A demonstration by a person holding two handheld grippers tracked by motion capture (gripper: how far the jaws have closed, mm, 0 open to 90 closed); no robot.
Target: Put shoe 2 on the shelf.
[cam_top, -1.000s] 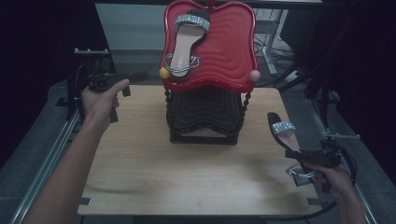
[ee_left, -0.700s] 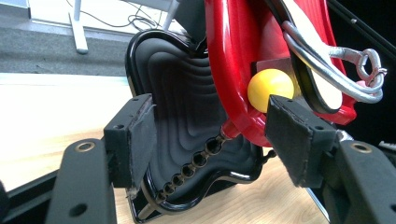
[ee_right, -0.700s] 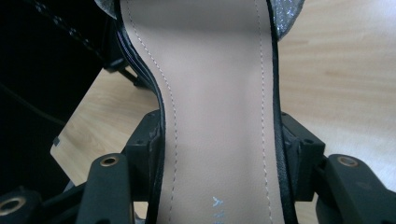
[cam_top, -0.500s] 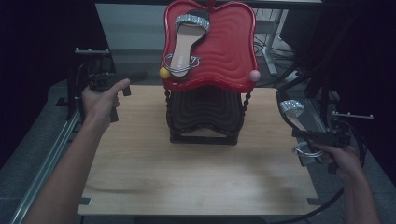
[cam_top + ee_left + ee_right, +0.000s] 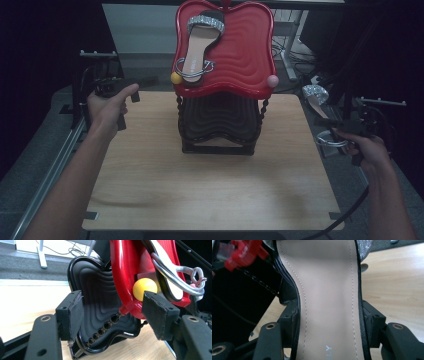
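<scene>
Wooden desk [image 5: 210, 185], dark room. Right gripper [image 5: 324, 322] jaws clamped on sandal [image 5: 327, 295], held off desk's right edge. Left gripper [image 5: 112, 315] jaws open, empty, near red rack tray [image 5: 245, 50] carrying the matching sandal [image 5: 197, 47]. Risk: narrow sole grip, could twist or slip.

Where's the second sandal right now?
In the high view, the second sandal is past the table's right edge, clamped in the right hand-held gripper, right of the red rack.

The left gripper [image 5: 112, 315] is being held with jaws spread, the black wavy tray [image 5: 100, 307] lying ahead between them and the yellow ball [image 5: 144, 288] just above the right-hand pad [image 5: 156, 313].
</scene>
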